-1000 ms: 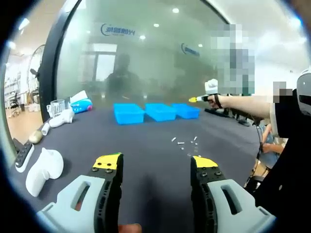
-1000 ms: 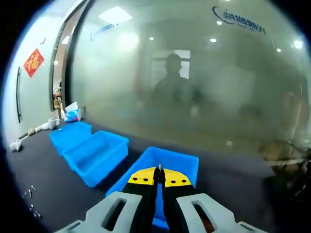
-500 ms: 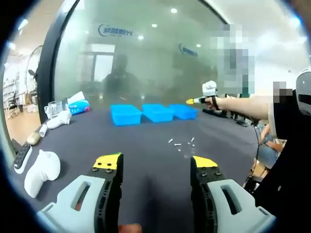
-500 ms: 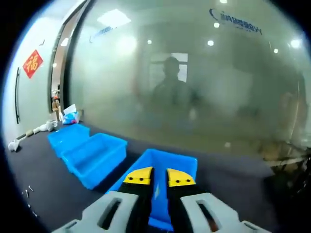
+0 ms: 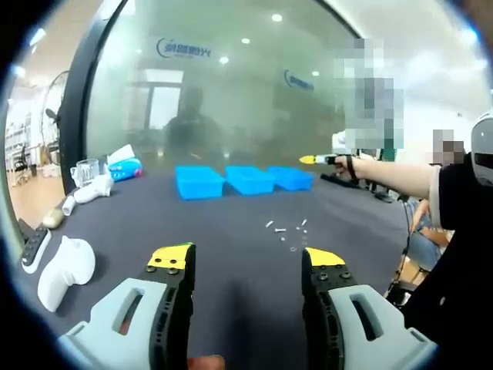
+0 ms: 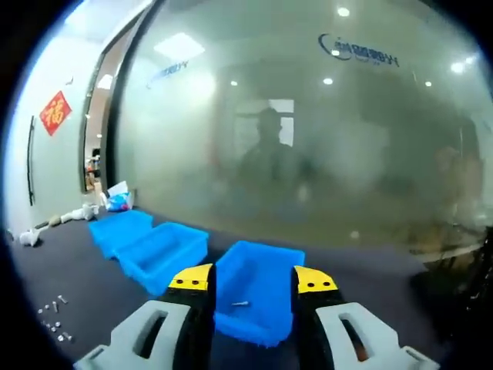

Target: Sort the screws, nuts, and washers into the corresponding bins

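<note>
Hovered with spread jaws above the nearest bin [image 6: 254,297], a small fastener [image 6: 240,304] lying inside, the right gripper [image 6: 253,279], while loose hardware [image 5: 286,231] lay on the tabletop [image 5: 231,262] just ahead of the open, empty left gripper [image 5: 246,257].

both tools [image 5: 246,262] [image 6: 253,279] open, right arm outstretched

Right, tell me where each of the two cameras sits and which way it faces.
Left gripper view: rides the open left gripper, low over the dark table, facing three blue bins and scattered hardware; the person's outstretched arm holds the right gripper.
Right gripper view: rides the open right gripper, above the nearest bin, facing the frosted glass wall.
Shared: bins, hardware, table, glass.
</note>
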Tool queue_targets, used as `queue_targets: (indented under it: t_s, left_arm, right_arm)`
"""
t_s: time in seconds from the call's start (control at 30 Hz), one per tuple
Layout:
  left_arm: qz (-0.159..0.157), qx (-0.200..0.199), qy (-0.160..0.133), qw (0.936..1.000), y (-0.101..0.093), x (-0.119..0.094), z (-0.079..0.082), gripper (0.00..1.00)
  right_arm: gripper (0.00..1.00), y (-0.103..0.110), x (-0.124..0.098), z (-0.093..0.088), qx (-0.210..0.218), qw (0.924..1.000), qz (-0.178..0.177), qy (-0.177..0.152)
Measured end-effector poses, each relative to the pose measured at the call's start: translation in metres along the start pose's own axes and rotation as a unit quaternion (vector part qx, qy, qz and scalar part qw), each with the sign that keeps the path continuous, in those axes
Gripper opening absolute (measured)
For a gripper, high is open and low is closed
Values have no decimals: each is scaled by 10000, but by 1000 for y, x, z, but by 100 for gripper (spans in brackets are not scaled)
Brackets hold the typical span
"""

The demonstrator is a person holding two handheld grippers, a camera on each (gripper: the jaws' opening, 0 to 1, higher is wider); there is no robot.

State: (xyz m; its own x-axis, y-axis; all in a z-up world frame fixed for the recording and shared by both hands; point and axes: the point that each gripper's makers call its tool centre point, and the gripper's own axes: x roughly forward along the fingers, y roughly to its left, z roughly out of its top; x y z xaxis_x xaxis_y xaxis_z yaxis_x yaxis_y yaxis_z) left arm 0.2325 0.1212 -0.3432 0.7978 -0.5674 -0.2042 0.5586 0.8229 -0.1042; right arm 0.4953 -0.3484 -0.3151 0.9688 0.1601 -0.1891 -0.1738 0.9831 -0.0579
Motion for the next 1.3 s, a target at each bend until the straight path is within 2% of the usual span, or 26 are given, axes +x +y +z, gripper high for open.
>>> queue_targets:
  t_s: [0.07,0.13,0.2,0.3,0.5,0.67,0.87,1.1,1.2,1.3]
  left_arm:
    - [3,-2,-16,10000,0,0,1,54]
    - [8,4,-33,10000,-1,0,2,54]
    - [12,2,-55,10000,-2,0,3,54]
    - [2,5,-74,10000,-5,1,5,54]
    - [-65,35,-119,9999,-11,2,7,53]
    - [-91,35,-137,9999,-14,1,8,53]
    - [-91,86,-153,9998,-15,-2,8,53]
    - [-64,95,-123,9999,-14,-2,5,53]
    - [-71,124,-119,9998,-14,-2,5,53]
    - [-51,192,-134,9997,-13,-3,6,53]
  right_arm:
    - [35,2,-14,-1,1,10000,43,-34]
    - [35,10,-38,-1,-6,9998,124,-138]
    - [35,13,-49,7,-45,9994,155,-322]
    - [34,25,-81,7,70,9986,286,-432]
    - [34,47,-130,4,66,9969,481,-621]
    - [34,63,-165,-8,124,9955,643,-682]
    - [34,77,-207,-31,-77,9954,632,-722]
    - [34,85,-241,-60,41,9959,670,-602]
    - [34,88,-253,-66,132,9959,662,-596]
    - [31,90,-262,-70,31,9963,566,-644]
